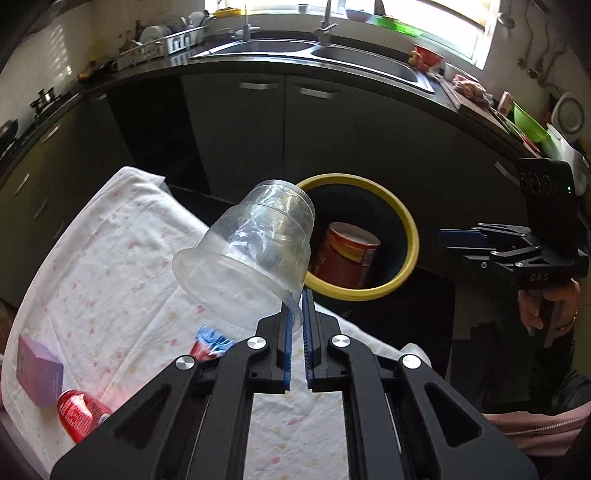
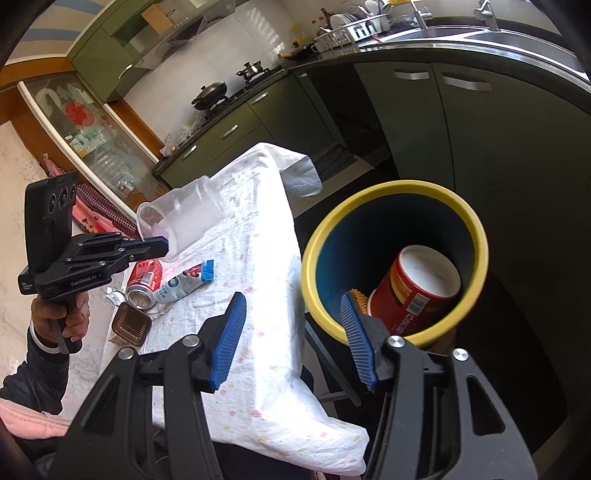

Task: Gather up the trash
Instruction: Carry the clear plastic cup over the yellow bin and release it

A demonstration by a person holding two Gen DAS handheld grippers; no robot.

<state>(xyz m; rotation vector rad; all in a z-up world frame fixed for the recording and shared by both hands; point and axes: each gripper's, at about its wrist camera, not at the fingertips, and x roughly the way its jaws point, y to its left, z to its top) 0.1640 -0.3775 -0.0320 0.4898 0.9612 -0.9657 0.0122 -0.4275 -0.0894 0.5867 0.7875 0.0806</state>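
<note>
Bright window (image 1: 369,14) glare, dim cabinets, fisheye-curved edges, slight blur

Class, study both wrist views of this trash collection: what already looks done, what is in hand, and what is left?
Done: a red paper cup lies inside the yellow-rimmed blue bin.

In hand: the left gripper pinches the rim of a clear plastic cup, lifted above the white cloth-covered table. The right gripper is open, holding nothing.

Left: a red soda can, a blue-capped squeezed tube, a brown square tub, a purple box.
</note>
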